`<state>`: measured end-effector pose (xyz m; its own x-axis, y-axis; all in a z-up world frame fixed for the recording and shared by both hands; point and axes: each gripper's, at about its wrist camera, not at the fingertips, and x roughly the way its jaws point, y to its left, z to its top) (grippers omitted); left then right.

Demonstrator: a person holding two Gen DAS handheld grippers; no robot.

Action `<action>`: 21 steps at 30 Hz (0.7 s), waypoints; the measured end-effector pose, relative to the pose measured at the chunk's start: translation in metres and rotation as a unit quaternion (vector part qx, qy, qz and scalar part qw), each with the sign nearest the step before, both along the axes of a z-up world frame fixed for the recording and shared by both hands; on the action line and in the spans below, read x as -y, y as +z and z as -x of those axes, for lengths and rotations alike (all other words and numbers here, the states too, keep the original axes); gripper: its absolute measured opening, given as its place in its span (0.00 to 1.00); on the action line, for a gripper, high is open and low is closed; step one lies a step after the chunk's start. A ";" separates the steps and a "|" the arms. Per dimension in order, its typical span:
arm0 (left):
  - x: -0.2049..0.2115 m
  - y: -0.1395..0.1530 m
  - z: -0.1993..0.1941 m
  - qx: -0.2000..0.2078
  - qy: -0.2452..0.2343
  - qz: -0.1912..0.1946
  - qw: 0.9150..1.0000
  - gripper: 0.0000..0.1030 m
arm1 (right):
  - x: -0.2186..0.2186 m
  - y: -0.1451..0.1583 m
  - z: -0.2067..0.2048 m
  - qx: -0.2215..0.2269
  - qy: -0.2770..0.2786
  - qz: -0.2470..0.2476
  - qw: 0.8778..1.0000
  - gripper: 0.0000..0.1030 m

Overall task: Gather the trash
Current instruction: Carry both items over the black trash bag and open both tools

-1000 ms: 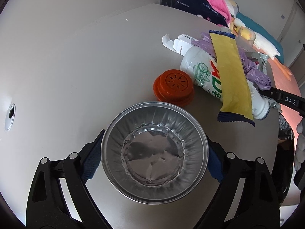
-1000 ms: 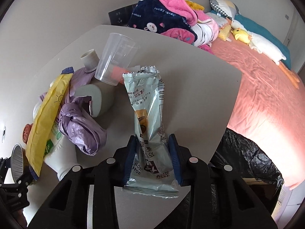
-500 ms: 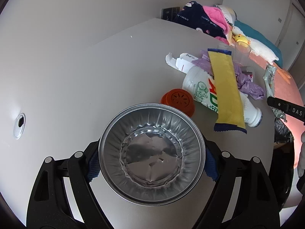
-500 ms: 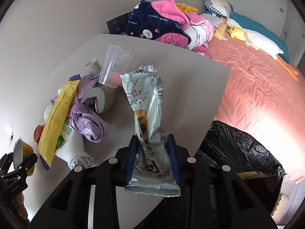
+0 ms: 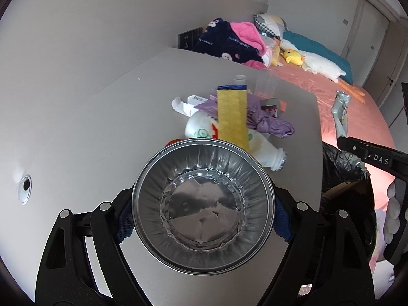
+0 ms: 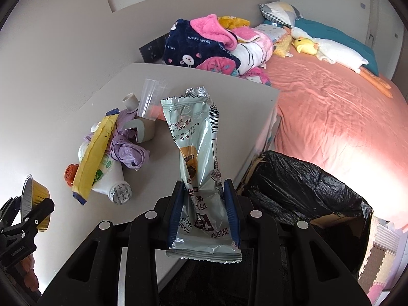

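Observation:
A round foil bowl (image 5: 204, 206) sits between the blue pads of my left gripper (image 5: 204, 220), which is shut on its rim and holds it above the grey table (image 5: 102, 127). From the right wrist view the same bowl (image 6: 34, 193) shows its gold outside at the far left. My right gripper (image 6: 204, 204) is shut on a pale green snack wrapper (image 6: 196, 140) that stands up from the pads, over the table's right edge. A bin lined with a black bag (image 6: 301, 188) stands open just right of that edge.
A heap of trash lies mid-table: a yellow wrapper (image 5: 232, 117) across a white bottle (image 5: 265, 148), a crumpled purple bag (image 5: 275, 125), an orange lid (image 6: 70, 174) and a clear cup (image 6: 150, 99). A pink bed (image 6: 331, 117) with blankets and plush toys lies beyond.
Both grippers have risen. The foil bowl has come up with the left one and now hides most of the orange lid. The right one has carried the wrapper toward the bin.

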<state>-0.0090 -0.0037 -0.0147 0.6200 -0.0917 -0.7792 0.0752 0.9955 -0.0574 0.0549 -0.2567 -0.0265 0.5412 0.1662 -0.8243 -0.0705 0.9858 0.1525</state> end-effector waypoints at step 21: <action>0.126 0.023 -0.003 0.021 -0.151 0.023 0.988 0.79 | 0.088 0.033 0.059 0.034 -0.079 -0.004 0.996 0.33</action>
